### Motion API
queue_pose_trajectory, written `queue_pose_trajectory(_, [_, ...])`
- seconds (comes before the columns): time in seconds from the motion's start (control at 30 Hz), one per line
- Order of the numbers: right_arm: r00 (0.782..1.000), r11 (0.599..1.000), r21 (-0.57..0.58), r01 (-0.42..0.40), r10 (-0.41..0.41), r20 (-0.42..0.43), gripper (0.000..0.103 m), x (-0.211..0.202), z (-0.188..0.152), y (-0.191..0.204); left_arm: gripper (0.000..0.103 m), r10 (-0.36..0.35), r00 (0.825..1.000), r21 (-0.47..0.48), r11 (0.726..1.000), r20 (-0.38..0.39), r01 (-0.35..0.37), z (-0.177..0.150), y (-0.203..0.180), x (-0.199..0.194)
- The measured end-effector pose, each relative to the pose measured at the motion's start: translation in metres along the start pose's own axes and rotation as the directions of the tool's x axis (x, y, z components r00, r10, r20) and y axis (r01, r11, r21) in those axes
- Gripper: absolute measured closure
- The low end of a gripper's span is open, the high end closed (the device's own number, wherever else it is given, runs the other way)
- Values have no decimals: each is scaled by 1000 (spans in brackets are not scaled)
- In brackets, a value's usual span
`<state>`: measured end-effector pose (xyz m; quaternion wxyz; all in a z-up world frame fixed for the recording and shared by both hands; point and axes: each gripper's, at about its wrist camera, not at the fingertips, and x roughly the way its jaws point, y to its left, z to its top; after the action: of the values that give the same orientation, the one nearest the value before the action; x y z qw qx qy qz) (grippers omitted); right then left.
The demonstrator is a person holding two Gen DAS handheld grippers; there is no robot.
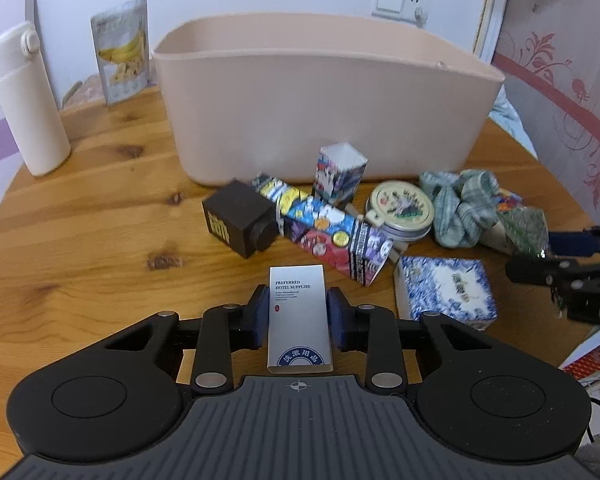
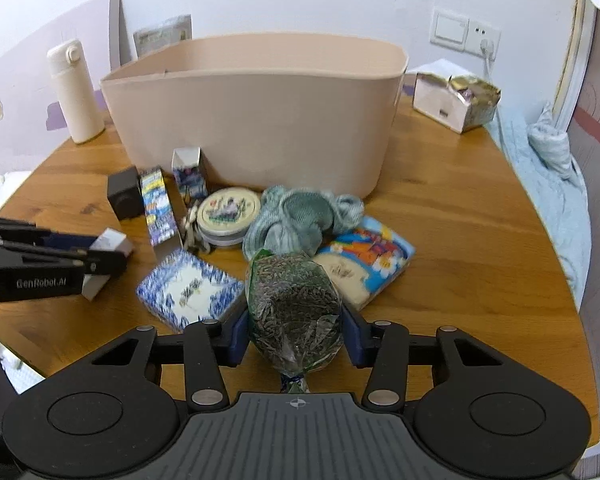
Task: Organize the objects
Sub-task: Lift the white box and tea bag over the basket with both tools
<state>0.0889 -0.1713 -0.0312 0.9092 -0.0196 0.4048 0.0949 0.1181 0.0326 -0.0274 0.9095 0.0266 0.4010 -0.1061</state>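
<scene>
Gripping well is what this step depends on, and both grippers appear to have their loads. The left gripper [image 1: 299, 312] has its blue pads pressed against the long sides of a slim white hotel supplies box [image 1: 299, 320], which sits between the jaws in front of the pink bin [image 1: 328, 120]. The right gripper [image 2: 296, 334] pinches a clear bag of dark seeds [image 2: 294, 308] around its belly, also on the near side of the pink bin, with the bag's tied neck pointing back toward the wrist.

Judging from the task, the next move is to carry each item over the bin's near wall and let it go inside. Lift straight up first, so the box does not drag across the wooden table [image 1: 100, 220] and the bag does not snag the blue patterned box [image 2: 190, 288] just beside it. The bag is soft and may sag or slip, so keep the pinch firm and avoid tilting it.

Clear the bin's rim fully before moving forward. Between the grippers and the bin lie a round tin [image 2: 226, 210], a green cloth [image 2: 300, 216] and a long colourful carton [image 1: 324, 228]; pass above them. Take the two hands in one after the other if they crowd each other.
</scene>
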Motion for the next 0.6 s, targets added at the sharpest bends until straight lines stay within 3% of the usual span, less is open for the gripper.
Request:
queue_pose_trajectory(0.33, [993,1000,17,-5,3,119,58,-31,40,-15,72,31,990,13,999,137,-33,43,8,-32])
queue_pose_trajectory(0.6, [978,1000,24,12,-17,208,58,-38,87,-29,72,48,969,22,998,243,-55,98,17,-42])
